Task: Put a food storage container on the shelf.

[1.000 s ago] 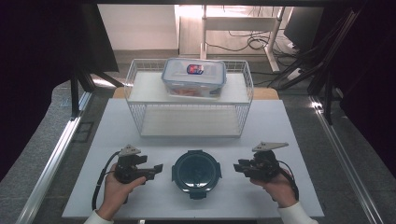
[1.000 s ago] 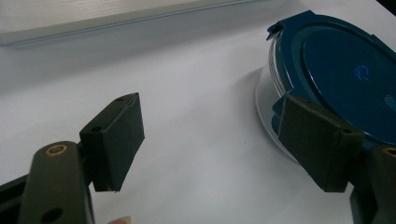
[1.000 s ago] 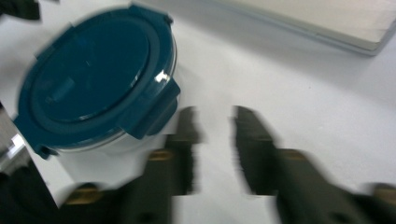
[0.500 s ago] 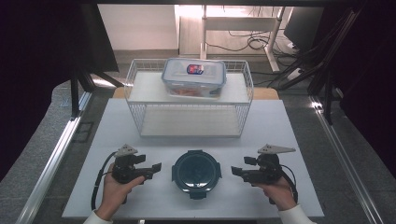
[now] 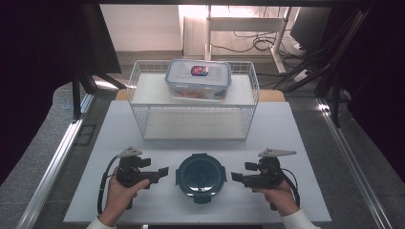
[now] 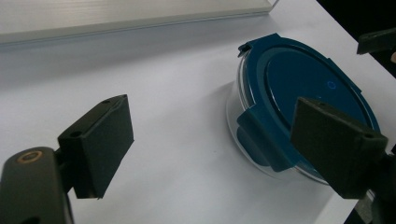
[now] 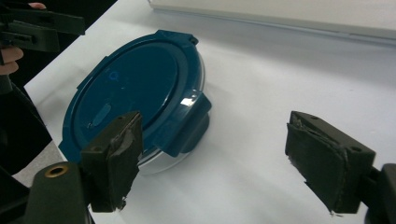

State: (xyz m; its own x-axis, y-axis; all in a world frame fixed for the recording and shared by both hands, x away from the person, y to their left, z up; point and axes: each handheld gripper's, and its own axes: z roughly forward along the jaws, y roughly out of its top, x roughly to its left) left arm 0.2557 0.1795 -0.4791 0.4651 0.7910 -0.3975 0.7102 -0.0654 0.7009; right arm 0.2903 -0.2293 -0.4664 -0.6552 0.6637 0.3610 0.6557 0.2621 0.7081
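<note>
Round container w/ dark blue snap lid [image 5: 201, 174] sits on the white table [image 5: 305, 143], near edge, centred btwn the two grippers, lid on, latches down from what the gripper views show. Left gripper [image 5: 160, 172] held in the left hand [image 5: 119, 191], pointing at the container's left side, jaws wide apart and have just been opening, nothing btwn them; tips just beside the lid tab, not touching. In the left gripper view the container [image 6: 299, 112] lies ahead, partly behind the right-hand jaw. Right gripper [image 5: 237, 176] in the right hand [image 5: 279, 195], mirrored on the other side, jaws also wide and just been opening, empty; small gap to the container. Right gripper view: container [image 7: 135, 93] ahead-left, pad on the left jaw looks worn. Further back, wire basket [image 5: 143, 119] w/ a clear rectangular lunchbox [image 5: 198, 78] resting on top of it.
</note>
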